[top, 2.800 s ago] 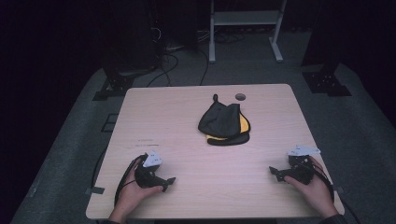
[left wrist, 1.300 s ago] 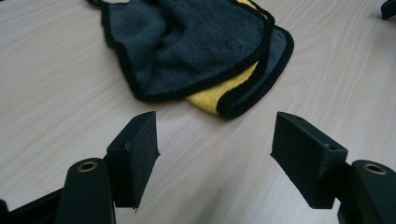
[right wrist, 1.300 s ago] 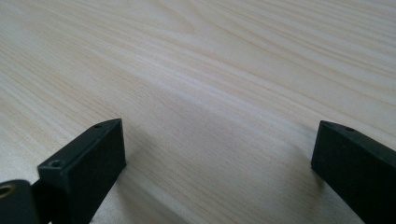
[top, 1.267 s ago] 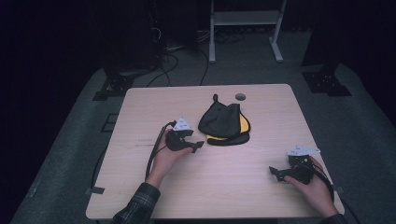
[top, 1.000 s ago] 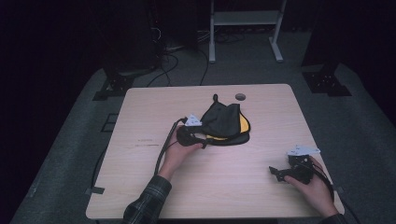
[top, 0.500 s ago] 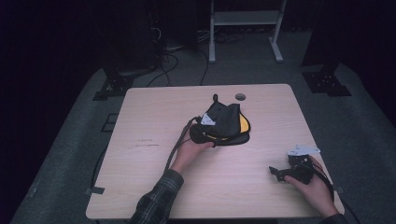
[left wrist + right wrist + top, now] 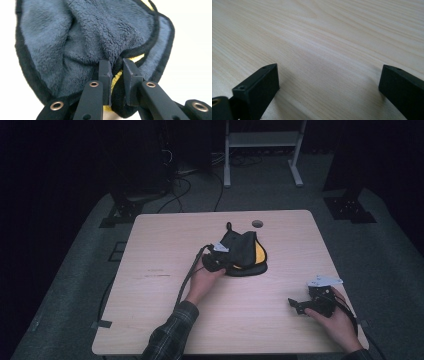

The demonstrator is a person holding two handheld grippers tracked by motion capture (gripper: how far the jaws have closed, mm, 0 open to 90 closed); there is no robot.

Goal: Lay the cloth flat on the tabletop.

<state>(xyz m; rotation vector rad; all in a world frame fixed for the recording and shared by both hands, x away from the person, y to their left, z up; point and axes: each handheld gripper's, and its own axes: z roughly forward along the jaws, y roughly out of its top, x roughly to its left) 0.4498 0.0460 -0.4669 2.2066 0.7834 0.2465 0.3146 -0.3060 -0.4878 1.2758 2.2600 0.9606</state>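
A crumpled dark grey fleece cloth [image 7: 245, 251] with black trim and a yellow underside lies at the middle of the wooden table [image 7: 160, 245]. My left gripper [image 7: 220, 260] sits at the cloth's near left edge. Its jaws have just been closing, and in the left gripper view the left gripper [image 7: 117, 65] pinches a fold of the cloth [image 7: 100, 30] at its black hem. My right gripper [image 7: 296, 305] rests near the table's front right corner. In the right gripper view the right gripper [image 7: 328, 72] stands open over bare wood.
A round cable hole [image 7: 257, 223] lies in the table just behind the cloth. Beyond the far edge stand a white frame [image 7: 260, 140] and dark equipment with floor cables [image 7: 175, 175]. A cable [image 7: 187, 275] trails from my left gripper along the forearm.
My left hand has travelled from the front left of the table up to the cloth, and its jaws have closed on the cloth's edge. The right hand has stayed put.
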